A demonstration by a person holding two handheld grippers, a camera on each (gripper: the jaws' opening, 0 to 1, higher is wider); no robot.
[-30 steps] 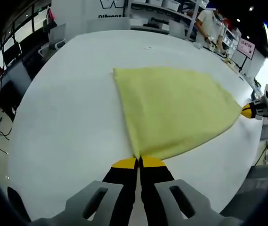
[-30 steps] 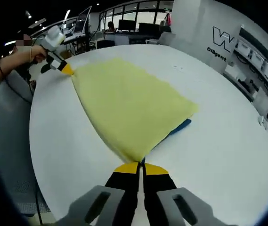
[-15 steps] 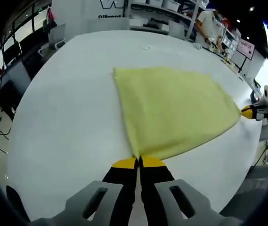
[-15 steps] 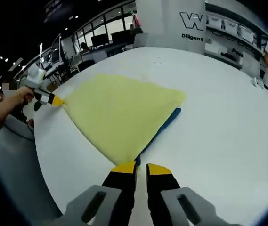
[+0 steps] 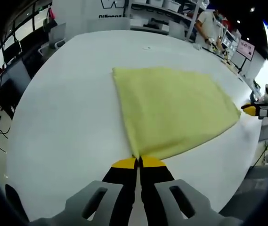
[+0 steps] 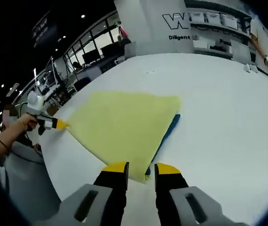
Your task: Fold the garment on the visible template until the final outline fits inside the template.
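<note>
1. Ahead of both jaws, the yellow garment (image 5: 171, 110) lies on the white counter (image 5: 68, 117), covering a blue template (image 6: 167, 134).
2. Left gripper (image 5: 138, 163) pinches its corner.
3. Right gripper (image 6: 140, 168) jaws are parted, released.

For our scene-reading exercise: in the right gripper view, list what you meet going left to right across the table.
Person's hand → left gripper → yellow garment → blue template → bare white table.

One yellow garment (image 5: 171, 110); one blue template (image 6: 164, 136), seemingly; two grippers.
</note>
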